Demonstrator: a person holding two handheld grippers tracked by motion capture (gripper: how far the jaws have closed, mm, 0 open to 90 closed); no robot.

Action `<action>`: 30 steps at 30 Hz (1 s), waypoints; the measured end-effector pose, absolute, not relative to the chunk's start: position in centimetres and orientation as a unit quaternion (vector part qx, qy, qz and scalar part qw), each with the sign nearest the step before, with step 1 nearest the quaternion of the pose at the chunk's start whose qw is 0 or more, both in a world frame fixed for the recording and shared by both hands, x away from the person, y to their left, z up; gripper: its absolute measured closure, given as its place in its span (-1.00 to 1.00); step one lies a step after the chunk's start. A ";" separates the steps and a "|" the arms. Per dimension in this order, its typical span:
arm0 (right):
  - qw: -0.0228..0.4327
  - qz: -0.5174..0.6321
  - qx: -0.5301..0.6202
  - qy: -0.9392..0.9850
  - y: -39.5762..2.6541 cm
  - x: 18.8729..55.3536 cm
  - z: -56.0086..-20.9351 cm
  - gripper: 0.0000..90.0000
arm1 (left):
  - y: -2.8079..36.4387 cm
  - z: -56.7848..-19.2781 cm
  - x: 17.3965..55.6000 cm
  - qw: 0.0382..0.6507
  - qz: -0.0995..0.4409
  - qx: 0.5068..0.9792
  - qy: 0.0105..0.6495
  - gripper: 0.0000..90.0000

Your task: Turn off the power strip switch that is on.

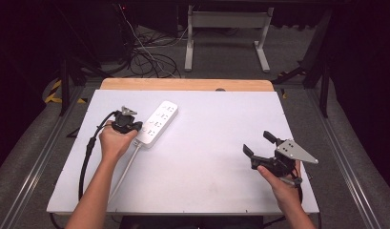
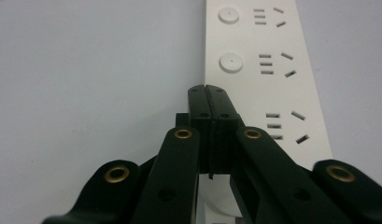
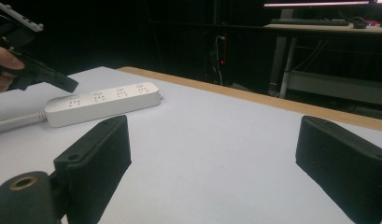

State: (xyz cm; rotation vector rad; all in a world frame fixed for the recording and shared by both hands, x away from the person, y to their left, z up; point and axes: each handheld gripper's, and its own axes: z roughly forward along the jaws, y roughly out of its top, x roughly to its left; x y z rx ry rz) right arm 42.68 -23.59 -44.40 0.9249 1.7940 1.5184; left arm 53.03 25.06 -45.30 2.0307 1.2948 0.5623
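A white power strip (image 1: 157, 123) with several sockets lies at an angle on the left part of the white table top (image 1: 211, 157). Its white cord (image 1: 123, 171) runs toward the near edge. My left gripper (image 1: 136, 127) hovers over the strip's cord end, held in a hand. In the left gripper view my left gripper (image 2: 206, 88) is shut, jaws pressed together with nothing between them, tips over the strip's (image 2: 268, 70) left edge. My right gripper (image 1: 258, 143) is held over the right side of the table. There the right gripper (image 3: 212, 154) stands wide open and empty, facing the strip (image 3: 104, 101).
A wooden strip (image 1: 183, 84) borders the table's far edge. Behind it stand a white metal frame (image 1: 228, 28) and loose cables (image 1: 145, 57) on the floor. A black cable (image 1: 90, 148) trails from the left gripper along the table's left side.
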 end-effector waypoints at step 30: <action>0.305 0.579 0.343 0.674 -23.6 42.5 -44.1 -0.76 | 31.5 -40.2 40.3 0.508 0.378 0.629 0.450 1.00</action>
